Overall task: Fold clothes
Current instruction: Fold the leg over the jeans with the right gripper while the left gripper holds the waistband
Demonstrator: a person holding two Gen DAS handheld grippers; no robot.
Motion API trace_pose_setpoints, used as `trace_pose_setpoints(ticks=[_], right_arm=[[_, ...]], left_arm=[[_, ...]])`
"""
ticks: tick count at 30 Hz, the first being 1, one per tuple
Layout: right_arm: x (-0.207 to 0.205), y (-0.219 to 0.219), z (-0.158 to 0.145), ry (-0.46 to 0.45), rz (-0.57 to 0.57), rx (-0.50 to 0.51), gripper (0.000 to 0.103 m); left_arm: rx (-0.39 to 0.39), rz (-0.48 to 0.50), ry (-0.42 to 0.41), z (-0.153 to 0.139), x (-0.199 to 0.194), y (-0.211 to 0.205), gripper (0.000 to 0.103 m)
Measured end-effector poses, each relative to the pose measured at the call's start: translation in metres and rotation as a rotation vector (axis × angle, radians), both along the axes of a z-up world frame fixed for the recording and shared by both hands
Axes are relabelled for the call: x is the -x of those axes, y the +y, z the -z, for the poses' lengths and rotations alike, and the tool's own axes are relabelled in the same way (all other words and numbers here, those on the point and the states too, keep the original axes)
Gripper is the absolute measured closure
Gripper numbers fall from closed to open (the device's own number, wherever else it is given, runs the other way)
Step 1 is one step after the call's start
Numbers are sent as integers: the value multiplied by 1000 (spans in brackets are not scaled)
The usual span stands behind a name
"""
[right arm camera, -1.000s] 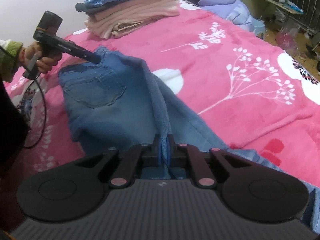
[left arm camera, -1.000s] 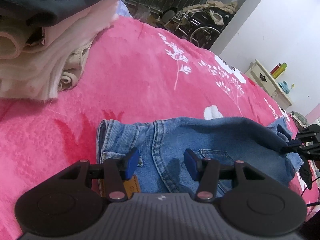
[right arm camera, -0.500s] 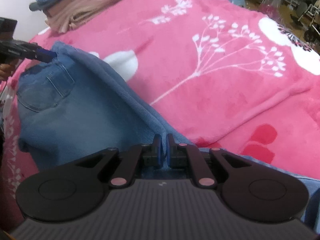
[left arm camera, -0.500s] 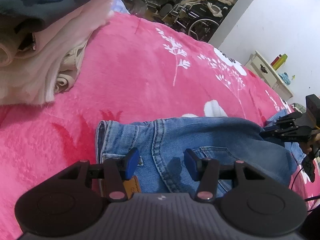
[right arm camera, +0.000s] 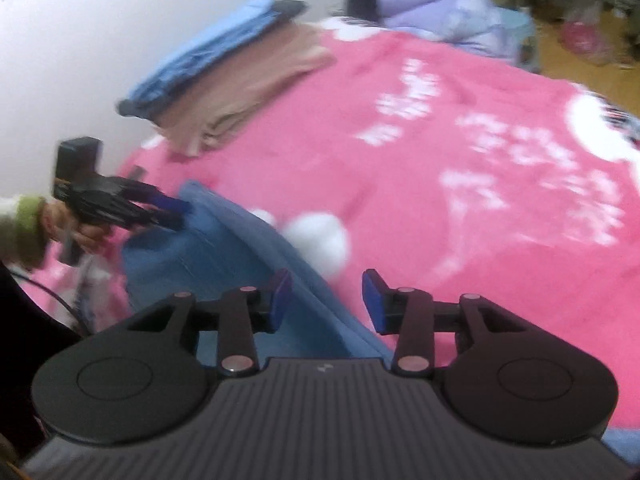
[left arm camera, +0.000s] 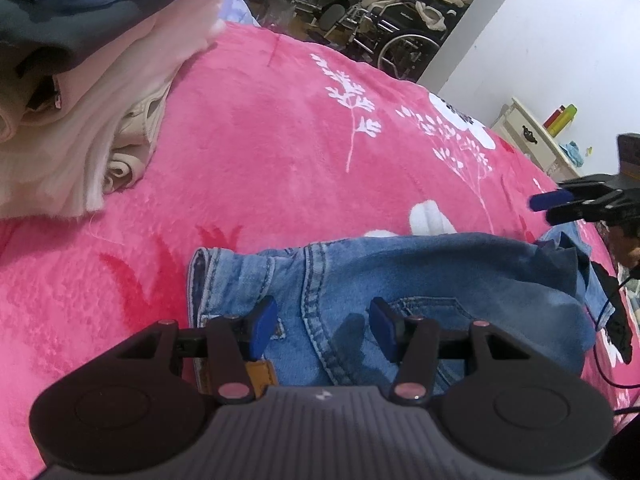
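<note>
Blue jeans lie folded over on the pink floral blanket, waistband and back pocket toward me. My left gripper is open and hovers just above the waistband, holding nothing. In the left wrist view my right gripper is at the far right, above the jeans' far end. In the right wrist view the right gripper is open and empty over the fold edge of the jeans; the left gripper shows at their far end. That view is blurred.
A stack of folded clothes sits at the left, close to the jeans, and shows at the back of the right wrist view. A wheelchair and a white cabinet stand beyond the bed. A purple jacket lies at the bed's far corner.
My right gripper has opened and let go of the jeans' edge, then lifted away. The jeans have dropped flat. My left gripper has stayed open over the waistband.
</note>
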State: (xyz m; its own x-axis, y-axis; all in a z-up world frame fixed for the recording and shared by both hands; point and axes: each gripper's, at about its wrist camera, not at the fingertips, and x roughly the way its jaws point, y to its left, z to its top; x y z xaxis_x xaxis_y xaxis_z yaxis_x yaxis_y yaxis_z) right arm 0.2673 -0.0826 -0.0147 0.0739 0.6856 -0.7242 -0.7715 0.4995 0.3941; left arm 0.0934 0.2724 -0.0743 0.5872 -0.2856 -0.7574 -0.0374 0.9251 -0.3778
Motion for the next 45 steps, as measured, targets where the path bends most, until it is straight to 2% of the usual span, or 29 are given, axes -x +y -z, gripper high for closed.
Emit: trace_pose_setpoints(ticks=[4, 6, 8, 11, 14, 17, 22, 24, 27, 30, 34, 36, 39, 41, 43, 45], right_arm=[[6, 54, 17, -43, -134, -29, 65], [10, 77, 31, -76, -174, -21, 71], [3, 92, 50, -76, -139, 39, 78], [-28, 85, 72, 92, 39, 17, 79], [-23, 71, 53, 77, 95, -64, 78], [-4, 68, 39, 76, 78, -115, 77], [9, 74, 56, 97, 148, -56, 79], [11, 74, 60, 108, 191, -46, 77], [19, 38, 26, 103, 277, -188, 72], [32, -5, 1, 90, 385, -256, 69], [57, -78, -8, 60, 577, -215, 68], [73, -123, -10, 22, 711, -154, 60], [103, -205, -9, 22, 1030, -76, 55], [130, -272, -1, 101, 1323, -77, 54], [163, -321, 12, 166, 1572, -105, 54], [188, -348, 32, 226, 1709, -169, 54]], left_arm=[[-11, 7, -1, 0, 0, -2, 50], [-10, 5, -4, 0, 0, -2, 50], [-6, 3, -14, 1, 1, -1, 50], [-7, 3, -26, 2, 3, -2, 49], [-3, -1, -39, 2, 4, -3, 47], [-4, -5, -50, 3, 5, -4, 45], [-11, -25, -53, -4, 6, -7, 45], [-31, -30, -67, -14, 9, -9, 45], [-64, -29, -109, -34, 15, -13, 45], [-63, -9, -154, -54, 15, -22, 45], [-100, 98, -170, -72, -5, -48, 44], [-117, 169, -131, -73, -23, -66, 44], [-176, 285, -62, -66, -47, -98, 44], [-211, 351, -28, -60, -58, -117, 44], [-222, 357, -24, -49, -56, -126, 44], [-232, 364, -21, -38, -54, -135, 44]])
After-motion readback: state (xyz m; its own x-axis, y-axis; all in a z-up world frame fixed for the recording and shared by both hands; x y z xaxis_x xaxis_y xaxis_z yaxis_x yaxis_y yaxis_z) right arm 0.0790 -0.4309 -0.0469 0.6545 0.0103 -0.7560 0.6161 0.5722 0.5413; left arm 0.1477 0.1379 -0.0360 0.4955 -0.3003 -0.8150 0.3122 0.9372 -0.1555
